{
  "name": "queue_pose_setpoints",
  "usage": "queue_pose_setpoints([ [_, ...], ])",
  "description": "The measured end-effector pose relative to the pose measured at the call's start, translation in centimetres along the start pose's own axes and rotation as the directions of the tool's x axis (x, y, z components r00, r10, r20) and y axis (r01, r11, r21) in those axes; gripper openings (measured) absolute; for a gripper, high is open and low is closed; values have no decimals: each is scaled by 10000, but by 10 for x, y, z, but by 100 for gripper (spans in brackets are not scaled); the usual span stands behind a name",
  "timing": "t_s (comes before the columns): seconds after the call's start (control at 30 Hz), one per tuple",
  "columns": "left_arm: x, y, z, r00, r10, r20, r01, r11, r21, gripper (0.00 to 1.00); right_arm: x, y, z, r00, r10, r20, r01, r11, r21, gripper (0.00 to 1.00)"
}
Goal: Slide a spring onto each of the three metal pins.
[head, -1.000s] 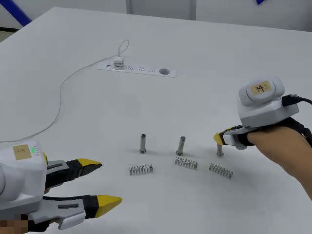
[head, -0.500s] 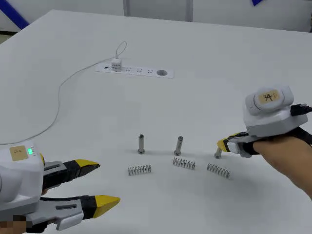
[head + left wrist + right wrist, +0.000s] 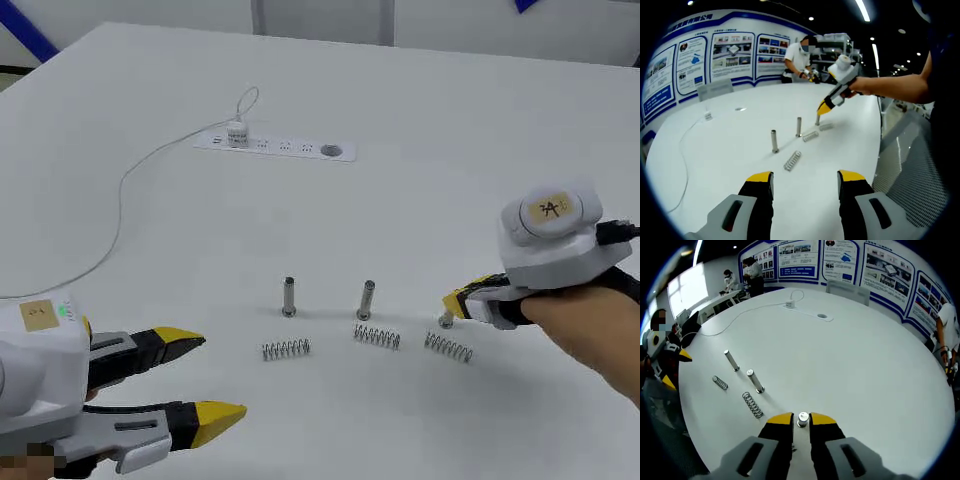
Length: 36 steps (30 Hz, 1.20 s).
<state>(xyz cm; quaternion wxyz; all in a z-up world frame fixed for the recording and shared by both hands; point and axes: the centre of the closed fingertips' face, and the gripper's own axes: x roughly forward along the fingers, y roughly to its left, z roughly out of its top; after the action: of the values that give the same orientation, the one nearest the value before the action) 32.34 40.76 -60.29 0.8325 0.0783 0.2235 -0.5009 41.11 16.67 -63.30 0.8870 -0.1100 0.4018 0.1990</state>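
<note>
Rightmost pin (image 3: 803, 418) clamped between right gripper (image 3: 801, 424) fingers; left gripper (image 3: 805, 181) fingers wide apart; 3 springs (image 3: 377, 337) loose on table (image 3: 450, 150).

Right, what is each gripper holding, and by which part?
The left gripper is open, empty. Jaws of the right gripper flank the rightmost pin at its top; grip cannot be told.
</note>
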Motion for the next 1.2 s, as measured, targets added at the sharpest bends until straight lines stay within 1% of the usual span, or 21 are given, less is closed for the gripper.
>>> queue_pose_setpoints([
  [0.17,0,-1,-1,10000,-35,-21,35,10000,9,53,-9,0,-2,9999,-47,118,47,10000,-40,14],
  [0.23,0,-1,-1,10000,-50,-27,50,10000,11,53,-14,0,-5,9999,-42,148,43,10000,-54,14],
  [0.3,0,-1,-1,10000,-53,-23,53,10000,3,53,-18,5,-12,9999,107,70,-107,9999,-127,14],
  [0.33,0,-1,-1,10000,-53,-20,53,10000,0,53,-18,8,-15,9998,204,-11,-204,9995,-228,14],
  [0.37,0,-1,-1,10000,-66,-26,66,10000,-5,53,-18,15,-20,9982,572,-173,-580,9969,-531,14],
  [0.43,1,-1,-2,9999,-97,-55,97,10000,5,53,-17,23,-25,9951,898,-408,-936,9902,-1033,13],
  [0.5,2,-2,-2,9999,-134,-81,135,9999,29,53,-13,27,-26,9922,1119,-546,-1187,9826,-1431,13],
  [0.57,3,-3,-2,9998,-177,-111,178,9998,56,53,-10,35,-27,9867,1430,-773,-1538,9755,-1576,13],
  [0.6,3,-3,-1,9997,-196,-108,196,9998,74,53,-9,40,-26,9827,1615,-903,-1759,9667,-1856,13],
  [0.67,3,-3,-1,9997,-216,-106,217,9997,93,53,-5,42,-26,9801,1669,-1079,-1873,9572,-2208,13],
  [0.7,2,-3,-1,9997,-208,-108,209,9997,100,53,-3,43,-26,9766,1732,-1273,-2003,9484,-2460,13],
  [0.73,2,-3,0,9997,-199,-105,200,9998,91,53,0,42,-27,9758,1681,-1395,-1996,9456,-2567,13],
  [0.77,1,-3,0,9998,-185,-93,186,9998,75,53,2,43,-28,9733,1658,-1587,-2058,9366,-2836,13],
  [0.83,1,-2,0,9998,-163,-80,164,9998,67,53,5,42,-30,9698,1647,-1799,-2136,9294,-3008,13],
  [0.87,0,-2,0,9999,-152,-77,152,9999,62,53,7,42,-30,9672,1662,-1922,-2216,9218,-3180,13],
  [0.93,0,-2,-1,9999,-141,-82,141,9999,48,53,11,42,-31,9621,1694,-2137,-2350,9126,-3347,13],
  [1.0,0,-2,-2,9999,-126,-95,127,9999,44,53,13,41,-33,9560,1674,-2408,-2486,8981,-3629,13],
  [1.03,0,-2,-2,9999,-121,-95,121,9999,35,53,14,41,-34,9519,1626,-2598,-2572,8847,-3888,13],
  [1.1,0,-2,-2,9999,-114,-104,114,9999,31,53,18,41,-35,9454,1601,-2837,-2729,8648,-4214,13],
  [1.17,0,-1,-2,9999,-107,-119,107,9999,44,53,21,42,-34,9415,1579,-2976,-2806,8565,-4332,13],
  [1.2,0,-1,-2,9999,-109,-116,110,9999,37,53,23,43,-34,9367,1615,-3106,-2915,8512,-4365,13],
])
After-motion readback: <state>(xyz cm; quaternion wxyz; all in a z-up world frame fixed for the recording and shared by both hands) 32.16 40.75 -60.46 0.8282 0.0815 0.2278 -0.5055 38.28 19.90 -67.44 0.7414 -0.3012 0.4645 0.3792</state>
